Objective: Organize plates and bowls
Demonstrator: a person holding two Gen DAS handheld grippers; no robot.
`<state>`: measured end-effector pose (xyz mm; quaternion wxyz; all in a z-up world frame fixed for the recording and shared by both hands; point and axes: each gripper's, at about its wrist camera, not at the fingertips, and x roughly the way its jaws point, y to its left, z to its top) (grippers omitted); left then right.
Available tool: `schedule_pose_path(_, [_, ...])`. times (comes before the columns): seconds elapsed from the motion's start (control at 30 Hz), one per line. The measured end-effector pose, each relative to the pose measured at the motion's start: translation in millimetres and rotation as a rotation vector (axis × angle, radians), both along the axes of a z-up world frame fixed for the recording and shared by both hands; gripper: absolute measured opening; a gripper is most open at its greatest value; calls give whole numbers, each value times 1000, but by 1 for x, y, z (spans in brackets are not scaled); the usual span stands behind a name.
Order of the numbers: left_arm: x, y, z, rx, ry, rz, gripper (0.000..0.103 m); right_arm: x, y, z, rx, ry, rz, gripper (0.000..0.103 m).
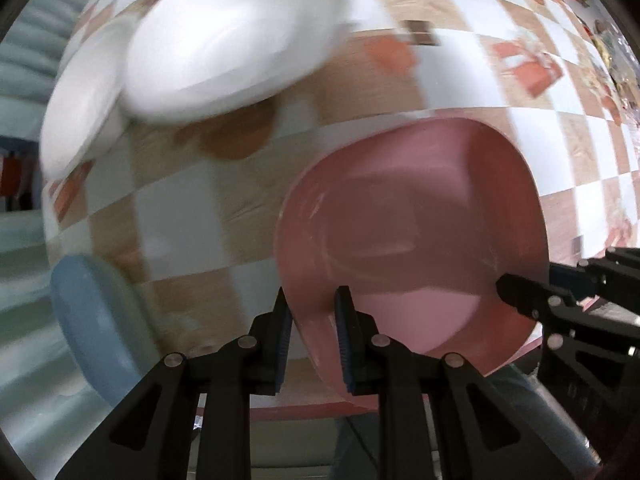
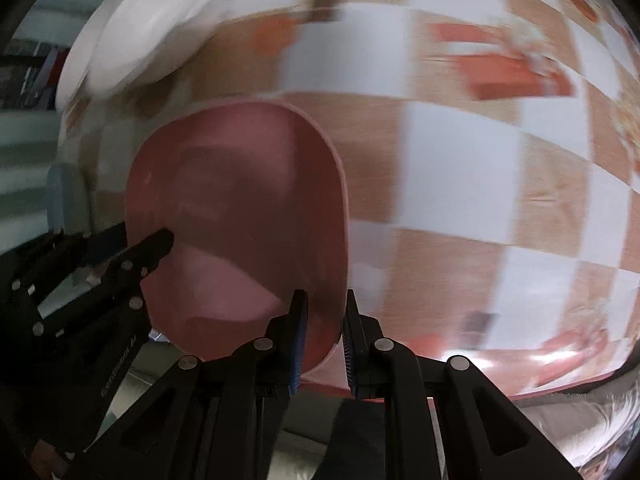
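Pink plastic bowl (image 1: 416, 232) is looking light, rigid and slick; left tool (image 1: 311, 316) and right tool (image 2: 325, 320) are each pinching opposite rim edges, nearly closed.

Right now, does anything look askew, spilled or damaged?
Nothing spilled or broken. The pink bowl is gripped at opposite rims by the left gripper and right gripper. The white plates overlap unevenly rather than stacking squarely; blur hides finer detail.

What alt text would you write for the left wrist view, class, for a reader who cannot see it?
Both grippers' jaws clamp a pink bowl by its rim: left gripper near, right gripper opposite. Behind on the checkered tablecloth lie blurred white plates and a blue dish.
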<state>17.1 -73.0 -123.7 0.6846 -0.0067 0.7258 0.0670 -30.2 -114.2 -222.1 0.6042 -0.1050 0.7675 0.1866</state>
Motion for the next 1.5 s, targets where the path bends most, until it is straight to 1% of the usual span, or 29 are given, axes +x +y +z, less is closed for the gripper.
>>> schedule_pose_path(0.1, [-8, 16, 0, -11, -16, 8, 22, -10, 15, -1, -8, -2, 1, 19])
schedule_pose_path(0.17, [-10, 16, -1, -27, -24, 4, 22, -10, 14, -2, -20, -3, -32, 19])
schedule_pose_path(0.23, [-12, 16, 1, -18, -35, -17, 22, -5, 8, -4, -23, -1, -59, 19])
schedule_pose_path(0.27, [-21, 24, 6, -13, -42, -26, 22, -2, 6, -4, -28, -4, -71, 19])
schedule_pose_path(0.3, [-22, 23, 6, -10, -46, -30, 23, 1, 4, -4, -33, -5, -78, 19])
schedule_pose_path(0.33, [-24, 20, 6, -10, -49, -29, 23, 14, -3, -7, -36, -5, -82, 19])
schedule_pose_path(0.47, [-24, 9, 6, -21, -57, -28, 23, 12, -1, -5, -44, -13, -106, 20])
schedule_pose_path(0.53, [-27, 10, 7, -30, -53, -28, 23, 13, -3, -4, -48, -12, -109, 20])
schedule_pose_path(0.57, [-30, 17, 7, -36, -53, -27, 23, 11, -1, -2, -51, -14, -109, 20])
schedule_pose_path(0.6, [-31, 38, 12, -41, -56, -29, 23, 7, 1, 0, -52, -17, -108, 20])
schedule_pose_path(0.73, [-32, 45, 22, -41, -72, -39, 23, -9, 4, 3, -49, -7, -122, 20])
schedule_pose_path(0.87, [-25, 50, 43, -49, -97, -43, 23, -12, 4, 15, -44, -15, -126, 20])
schedule_pose_path(1.0, [-26, 53, 61, -30, -122, -57, 23, -14, 13, 31, -38, -37, -107, 20])
schedule_pose_path(1.1, [-31, 65, 72, -17, -140, -35, 23, -14, 28, 43, -26, -53, -78, 20])
schedule_pose_path(1.23, [-39, 89, 86, -13, -155, 26, 23, -15, 49, 55, -5, -61, -26, 20])
schedule_pose_path(1.4, [-56, 121, 92, 15, -173, 105, 23, -25, 90, 70, 17, -59, 53, 20])
schedule_pose_path(1.47, [-68, 135, 87, 28, -184, 143, 23, -30, 109, 72, 25, -59, 86, 20])
schedule_pose_path(1.5, [-71, 141, 89, 34, -186, 159, 23, -33, 117, 74, 28, -58, 104, 20])
